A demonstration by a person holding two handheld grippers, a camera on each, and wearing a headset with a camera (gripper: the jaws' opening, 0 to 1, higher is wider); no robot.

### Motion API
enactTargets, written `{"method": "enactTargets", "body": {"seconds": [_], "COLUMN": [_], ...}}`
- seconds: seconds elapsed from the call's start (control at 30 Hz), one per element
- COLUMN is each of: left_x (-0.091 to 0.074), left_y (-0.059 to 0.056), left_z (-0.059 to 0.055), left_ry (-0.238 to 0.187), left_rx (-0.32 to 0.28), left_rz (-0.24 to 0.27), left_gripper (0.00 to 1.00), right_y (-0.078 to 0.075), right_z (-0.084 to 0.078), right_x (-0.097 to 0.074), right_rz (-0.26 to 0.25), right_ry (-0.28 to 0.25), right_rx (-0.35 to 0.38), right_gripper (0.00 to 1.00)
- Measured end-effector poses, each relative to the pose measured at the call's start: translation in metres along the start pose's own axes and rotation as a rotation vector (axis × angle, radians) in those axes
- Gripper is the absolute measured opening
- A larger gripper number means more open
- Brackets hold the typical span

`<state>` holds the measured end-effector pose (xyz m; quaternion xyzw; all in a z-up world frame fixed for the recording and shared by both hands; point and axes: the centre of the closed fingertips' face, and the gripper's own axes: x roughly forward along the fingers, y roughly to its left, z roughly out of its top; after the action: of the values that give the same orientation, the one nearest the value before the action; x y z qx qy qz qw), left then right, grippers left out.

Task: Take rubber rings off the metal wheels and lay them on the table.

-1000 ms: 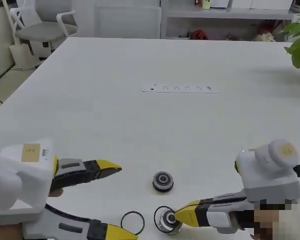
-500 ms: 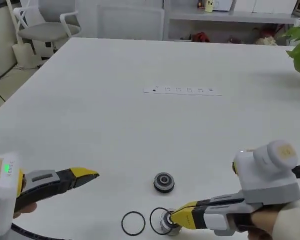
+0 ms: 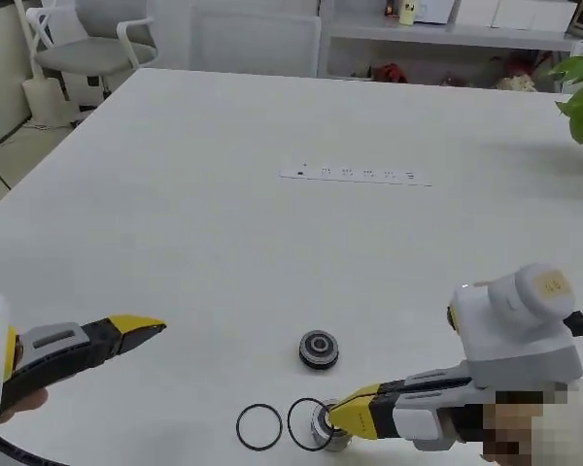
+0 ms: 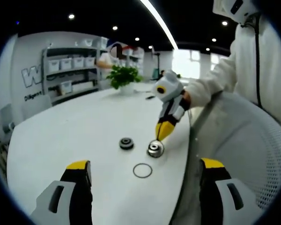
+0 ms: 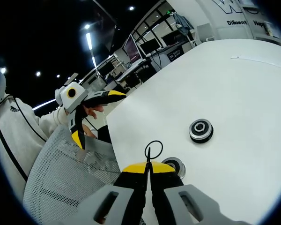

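At front edge of tabletop (image 3: 272,243), R hand-held gripper (image 3: 336,417) is pinched shut on a thin rubber ring (image 3: 293,424), which lies against a metal wheel (image 3: 328,434). L hand-held gripper (image 4: 144,164) gapes wide w/ nothing in it, well apart. Loose ring (image 3: 259,427) lies flat just beside; second wheel (image 3: 318,349), black ring on, sits near.

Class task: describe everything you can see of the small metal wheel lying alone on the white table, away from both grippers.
The small round metal wheel lies flat on the white table, with its axle hole facing up. It has a silvery hub with a dark centre, and what looks like a black rubber ring still sits around its rim. Only the table touches it.
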<state>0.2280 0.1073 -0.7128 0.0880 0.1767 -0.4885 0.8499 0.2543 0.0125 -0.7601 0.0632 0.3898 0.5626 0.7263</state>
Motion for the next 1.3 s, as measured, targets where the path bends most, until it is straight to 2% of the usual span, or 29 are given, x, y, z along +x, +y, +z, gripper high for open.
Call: {"method": "enactTargets", "body": {"seconds": [0.23, 0.33, 0.67, 0.87, 1.3], "left_x": [-0.002, -0.003, -0.006, -0.008, -0.006], "left_y": [-0.004, -0.007, -0.007, -0.006, -0.004], "left_z": [0.001, 0.001, -0.002, -0.003, -0.01], "left_ry": [0.0, -0.002, -0.005, -0.011, 0.004], "left_rx": [-0.001, 0.0, -0.002, -0.006, -0.008], "left_rz": [-0.007, -0.022, -0.024, -0.017, -0.006], "left_gripper": [1.0, 1.0, 1.0, 1.0, 0.98], "right_y": [0.003, 0.006, 0.013, 0.01, 0.002], "right_z": [0.006, 0.008, 0.013, 0.011, 0.004], "right_x": [-0.001, 0.001, 0.012, 0.017, 0.029], "right_rz": [0.001, 0.004, 0.013, 0.012, -0.005], "right_ry": [0.001, 0.001, 0.016, 0.034, 0.077], "right_rx": [-0.004, -0.007, -0.024, -0.024, -0.039], "right_gripper": [0.0, 0.0, 0.0, 0.0, 0.0]}}
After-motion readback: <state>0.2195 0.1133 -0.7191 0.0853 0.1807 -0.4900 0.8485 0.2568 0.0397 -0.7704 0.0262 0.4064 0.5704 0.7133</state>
